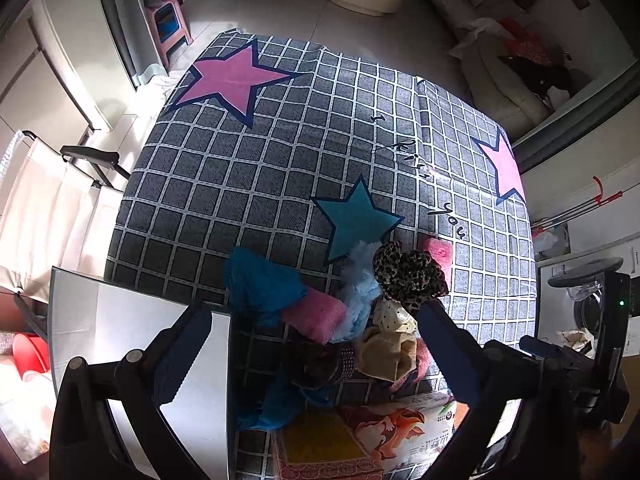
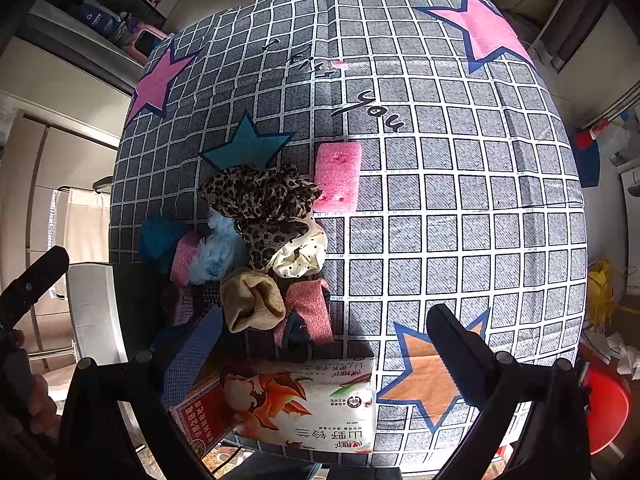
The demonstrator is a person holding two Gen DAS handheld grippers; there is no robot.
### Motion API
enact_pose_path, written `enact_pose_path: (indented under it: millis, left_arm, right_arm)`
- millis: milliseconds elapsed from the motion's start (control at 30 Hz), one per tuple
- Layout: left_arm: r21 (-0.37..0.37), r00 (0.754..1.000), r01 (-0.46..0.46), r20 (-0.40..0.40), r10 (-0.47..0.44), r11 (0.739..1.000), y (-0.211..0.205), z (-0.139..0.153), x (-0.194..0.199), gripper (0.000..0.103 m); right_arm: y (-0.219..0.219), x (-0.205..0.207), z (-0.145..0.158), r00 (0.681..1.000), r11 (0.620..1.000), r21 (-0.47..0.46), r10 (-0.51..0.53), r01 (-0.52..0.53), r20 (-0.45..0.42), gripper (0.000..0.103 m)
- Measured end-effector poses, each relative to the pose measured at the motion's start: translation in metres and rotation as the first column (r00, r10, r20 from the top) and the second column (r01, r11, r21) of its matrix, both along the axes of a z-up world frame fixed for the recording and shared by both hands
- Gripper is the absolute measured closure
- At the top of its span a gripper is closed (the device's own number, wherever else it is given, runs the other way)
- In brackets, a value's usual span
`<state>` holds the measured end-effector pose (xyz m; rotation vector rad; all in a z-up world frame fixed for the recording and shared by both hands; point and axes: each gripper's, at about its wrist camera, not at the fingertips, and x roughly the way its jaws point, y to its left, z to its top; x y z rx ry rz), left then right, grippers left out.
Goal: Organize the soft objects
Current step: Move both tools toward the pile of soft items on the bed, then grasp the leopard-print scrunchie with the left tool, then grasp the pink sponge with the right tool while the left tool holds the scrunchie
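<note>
Nearest us, both tongs, left point(image 1: 316, 354) and right point(image 2: 328, 344), gape wide, holding nothing; only our right view shows the whole pink rectangular sponge point(image 2: 338, 178) beside the leopard-print fabric scrunchie point(image 2: 260, 196).

I see a grey white-gridded sheet point(image 2: 440, 200) with pink, teal and orange stars; at its seven o'clock, a leopard-print scrunchie point(image 2: 260, 196), pink sponge point(image 2: 338, 178), cream dotted scrunchie point(image 2: 300, 258), tan sock point(image 2: 252, 300).
</note>
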<state>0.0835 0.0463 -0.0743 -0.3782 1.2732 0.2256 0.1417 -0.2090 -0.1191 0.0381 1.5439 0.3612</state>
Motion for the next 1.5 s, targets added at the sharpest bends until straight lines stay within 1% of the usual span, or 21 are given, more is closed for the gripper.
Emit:
enact_pose_path:
  millis: [133, 367, 567, 667, 700, 733, 767, 800, 833, 867, 900, 933, 1000, 1033, 1133, 1233, 1300, 1367, 1433, 1467, 1500]
  left_arm:
    - [0.013, 0.999, 0.040, -0.035, -0.040, 0.999, -0.013, -0.016, 0.024, 0.000]
    - [0.011, 0.986, 0.117, -0.122, -0.114, 0.993, -0.053, -0.058, 0.068, 0.000]
    - [0.065, 0.960, 0.244, -0.160, -0.231, 0.968, -0.102, -0.081, 0.082, 0.000]
    - [0.107, 0.946, 0.283, -0.198, -0.258, 0.953, -0.118, -0.098, 0.092, 0.000]
    - [0.118, 0.943, 0.288, -0.210, -0.259, 0.950, -0.122, -0.103, 0.095, 0.003]
    - [0.129, 0.942, 0.288, -0.217, -0.256, 0.949, -0.124, -0.109, 0.098, 0.010]
    - [0.132, 0.940, 0.289, -0.225, -0.256, 0.948, -0.126, -0.113, 0.101, 0.014]
    - [0.127, 0.937, 0.293, -0.236, -0.258, 0.948, -0.127, -0.118, 0.103, 0.024]
    - [0.117, 0.933, 0.295, -0.250, -0.259, 0.948, -0.128, -0.123, 0.106, 0.037]
    - [0.104, 0.930, 0.296, -0.260, -0.261, 0.950, -0.128, -0.126, 0.108, 0.043]
    - [0.093, 0.929, 0.299, -0.255, -0.268, 0.950, -0.126, -0.126, 0.109, 0.058]
    - [0.080, 0.933, 0.298, -0.237, -0.272, 0.951, -0.124, -0.124, 0.110, 0.075]
    - [0.024, 0.952, 0.262, -0.172, -0.255, 0.965, -0.110, -0.113, 0.111, 0.092]
    - [0.013, 0.962, 0.240, -0.138, -0.236, 0.971, -0.102, -0.106, 0.109, 0.096]
    - [0.039, 0.978, 0.199, -0.067, -0.197, 0.979, -0.078, -0.087, 0.107, 0.097]
    - [0.060, 0.984, 0.177, -0.048, -0.174, 0.982, -0.064, -0.078, 0.105, 0.097]
    - [0.046, 0.985, 0.170, -0.044, -0.168, 0.984, -0.059, -0.076, 0.104, 0.097]
    - [0.022, 0.982, 0.186, -0.043, -0.185, 0.982, -0.063, -0.075, 0.098, 0.093]
    - [0.032, 0.980, 0.196, -0.050, -0.194, 0.980, -0.068, -0.071, 0.090, 0.080]
    - [0.034, 0.984, 0.176, -0.049, -0.174, 0.984, -0.067, -0.070, 0.087, 0.076]
    - [0.029, 0.987, 0.153, -0.044, -0.152, 0.988, -0.064, -0.068, 0.084, 0.065]
  right_arm:
    - [-0.008, 0.015, -0.020, 0.999, 1.000, -0.017, -0.016, 0.016, -0.032, 0.000]
    - [-0.019, 0.039, -0.046, 0.998, 0.998, -0.049, -0.046, 0.043, -0.046, 0.000]
    - [-0.047, 0.050, -0.058, 0.989, 0.990, -0.048, -0.134, 0.131, -0.059, 0.000]
    - [-0.066, 0.054, -0.061, 0.980, 0.982, -0.044, -0.187, 0.184, -0.066, 0.000]
    - [-0.071, 0.056, -0.063, 0.977, 0.980, -0.041, -0.198, 0.195, -0.076, 0.000]
    - [-0.075, 0.057, -0.064, 0.975, 0.979, -0.042, -0.205, 0.202, -0.082, 0.000]
    - [-0.079, 0.058, -0.065, 0.975, 0.978, -0.045, -0.207, 0.204, -0.084, 0.000]
    - [-0.081, 0.059, -0.066, 0.975, 0.978, -0.047, -0.207, 0.204, -0.085, 0.000]
    - [-0.082, 0.059, -0.066, 0.974, 0.978, -0.048, -0.207, 0.203, -0.087, 0.000]
    - [-0.084, 0.060, -0.067, 0.974, 0.978, -0.047, -0.207, 0.204, -0.088, 0.000]
    - [-0.084, 0.061, -0.068, 0.974, 0.978, -0.045, -0.208, 0.205, -0.090, 0.000]
    - [-0.084, 0.062, -0.069, 0.974, 0.978, -0.041, -0.208, 0.205, -0.092, 0.000]
    - [-0.080, 0.064, -0.071, 0.976, 0.981, -0.033, -0.195, 0.193, -0.093, 0.000]
    - [-0.075, 0.066, -0.072, 0.979, 0.983, -0.032, -0.183, 0.181, -0.091, 0.000]
    - [-0.057, 0.073, -0.076, 0.986, 0.989, -0.017, -0.147, 0.146, -0.081, 0.000]
    - [-0.032, 0.083, -0.086, 0.990, 0.993, -0.019, -0.119, 0.118, -0.072, 0.000]
    - [-0.016, 0.089, -0.093, 0.995, 0.995, -0.052, -0.093, 0.090, -0.047, 0.000]
    - [-0.010, 0.092, -0.098, 0.996, 0.991, -0.108, -0.082, 0.078, -0.030, 0.000]
    - [-0.011, 0.093, -0.103, 0.996, 0.989, -0.125, -0.085, 0.080, -0.039, 0.000]
    - [-0.008, 0.092, -0.105, 0.996, 0.991, -0.118, -0.068, 0.062, -0.050, 0.000]
    - [-0.001, 0.090, -0.107, 0.998, 0.993, -0.116, -0.036, 0.030, -0.053, 0.000]
